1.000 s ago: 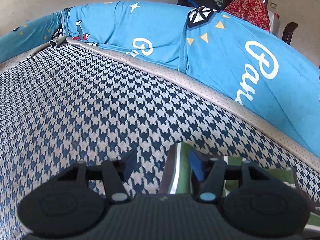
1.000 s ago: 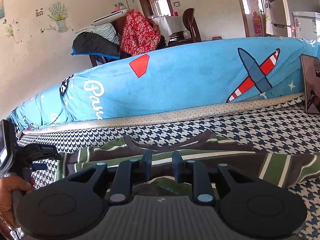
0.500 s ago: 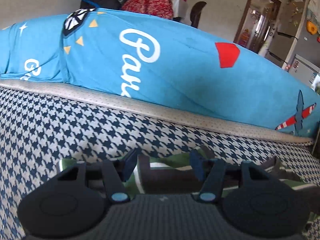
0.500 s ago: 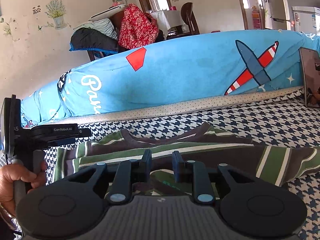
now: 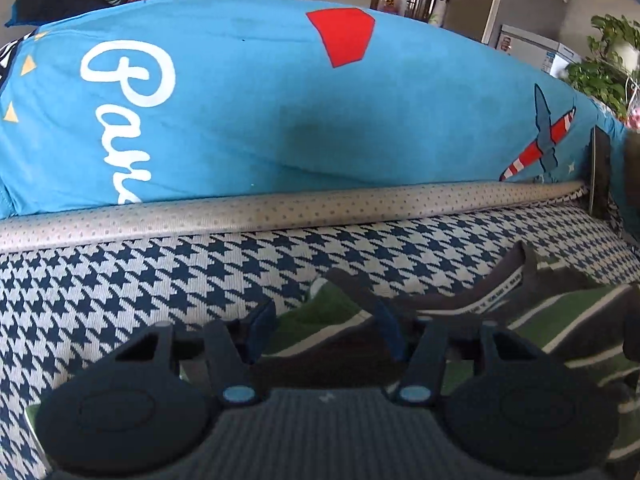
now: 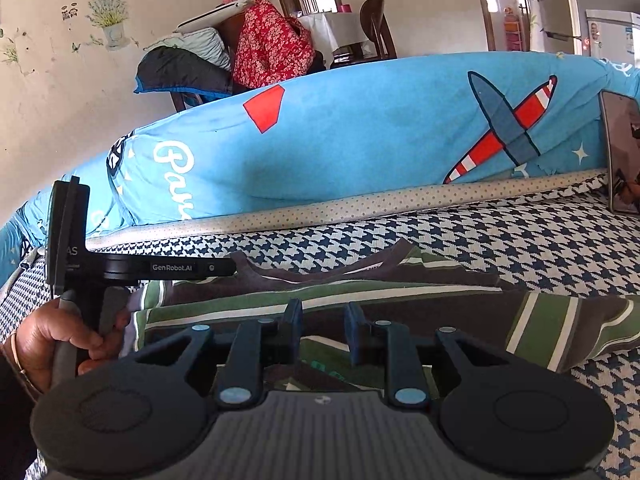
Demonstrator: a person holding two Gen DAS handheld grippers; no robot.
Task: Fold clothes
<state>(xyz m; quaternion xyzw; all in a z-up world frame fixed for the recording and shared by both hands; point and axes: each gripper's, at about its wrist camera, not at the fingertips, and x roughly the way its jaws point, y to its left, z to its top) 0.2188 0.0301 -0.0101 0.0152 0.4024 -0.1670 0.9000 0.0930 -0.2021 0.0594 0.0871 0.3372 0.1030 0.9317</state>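
Note:
A striped shirt (image 6: 400, 312) in green, brown and white lies flat on the houndstooth bed cover (image 6: 500, 240), collar toward the blue bolster. My right gripper (image 6: 324, 322) hangs low over the shirt's near part, jaws a narrow gap apart with fabric showing through the gap. A hand (image 6: 52, 340) holds my left gripper (image 6: 234, 267) at the shirt's left shoulder, beside the collar. In the left wrist view my left gripper (image 5: 325, 330) is closing over the shirt (image 5: 552, 320); fabric lies between the fingers, and the pads are clear of it.
A long blue bolster (image 5: 280, 112) with a plane print runs along the far side of the bed. A phone (image 6: 622, 152) leans against it at the right. A chair piled with clothes (image 6: 264, 48) stands behind. The houndstooth cover (image 5: 120, 288) stretches left of the shirt.
My left gripper has swung right, from the bare houndstooth cover onto the shirt's left end near the collar, and has rolled level. The right gripper has stayed where it was.

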